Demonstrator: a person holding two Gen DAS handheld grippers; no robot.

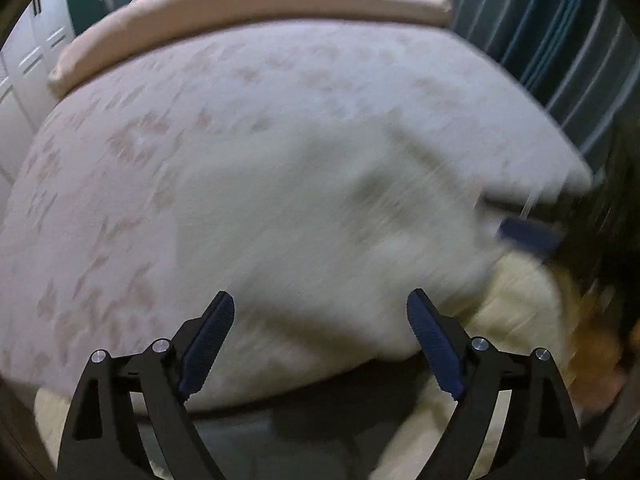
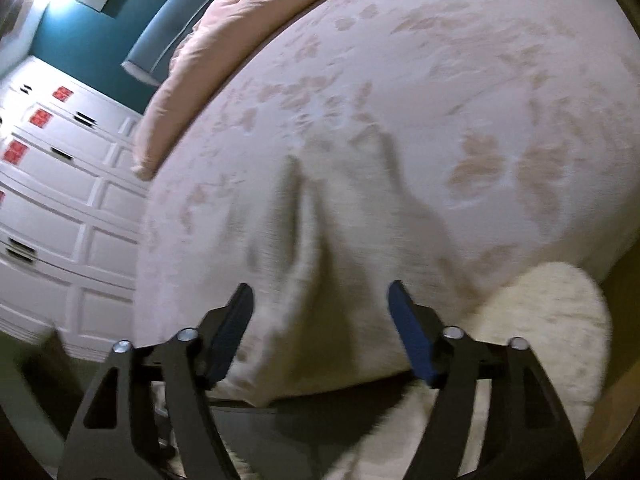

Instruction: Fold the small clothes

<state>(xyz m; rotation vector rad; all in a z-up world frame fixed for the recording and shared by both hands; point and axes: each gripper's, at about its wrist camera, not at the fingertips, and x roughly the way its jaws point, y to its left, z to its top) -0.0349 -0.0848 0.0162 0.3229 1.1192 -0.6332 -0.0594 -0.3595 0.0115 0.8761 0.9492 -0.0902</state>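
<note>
A white garment [image 1: 320, 216] lies spread on the bed, blurred by motion; in the right wrist view it [image 2: 332, 240] shows rumpled with raised folds near the bed's front edge. My left gripper [image 1: 320, 300] is open and empty, its blue-padded fingers just over the garment's near edge. My right gripper [image 2: 320, 292] is open and empty, its fingers either side of a fold of the garment; contact is not clear. The right gripper's blue pad also shows at the right of the left wrist view [image 1: 528, 234], at the garment's right edge.
The bed has a pale floral cover [image 1: 160, 120] and a pink folded duvet [image 1: 240, 4] at the far end. A cream fluffy rug [image 2: 552, 320] lies on the floor by the bed. White wardrobe doors [image 2: 60, 200] stand to the left, striped curtains [image 1: 560, 40] to the right.
</note>
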